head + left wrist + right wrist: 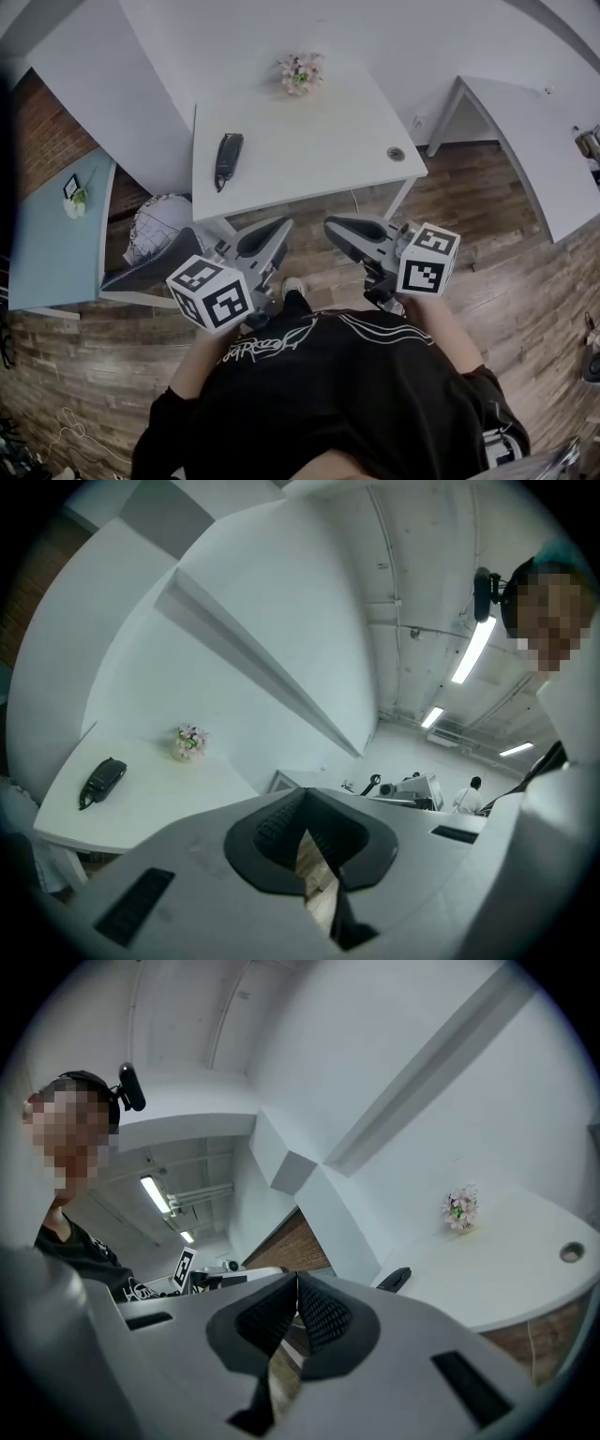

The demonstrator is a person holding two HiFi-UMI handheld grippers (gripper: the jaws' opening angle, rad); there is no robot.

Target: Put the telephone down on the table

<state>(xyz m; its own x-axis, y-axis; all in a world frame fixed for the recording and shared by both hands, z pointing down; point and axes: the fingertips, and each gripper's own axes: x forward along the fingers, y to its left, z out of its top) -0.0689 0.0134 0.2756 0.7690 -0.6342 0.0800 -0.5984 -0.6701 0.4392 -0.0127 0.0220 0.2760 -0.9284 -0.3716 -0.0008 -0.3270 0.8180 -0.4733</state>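
Note:
The black telephone (228, 159) lies on the white table (309, 141), near its left edge, with no gripper touching it. Both grippers are held close to the person's body, short of the table's near edge and pointing level toward each other. My left gripper (284, 226) is shut with nothing between its pads. My right gripper (331, 224) is also shut and empty. From the left gripper view the telephone (103, 780) lies far off at the left, well beyond the closed left gripper (302, 804). The right gripper view shows the telephone (394, 1280) just right of the closed right gripper (296, 1284).
A small pot of pink flowers (301, 72) stands at the table's far edge, and a round cable hole (396, 154) sits near its right corner. A light blue table (52, 253) is at the left, another white table (525, 141) at the right. A dark chair (150, 262) stands by the near left corner.

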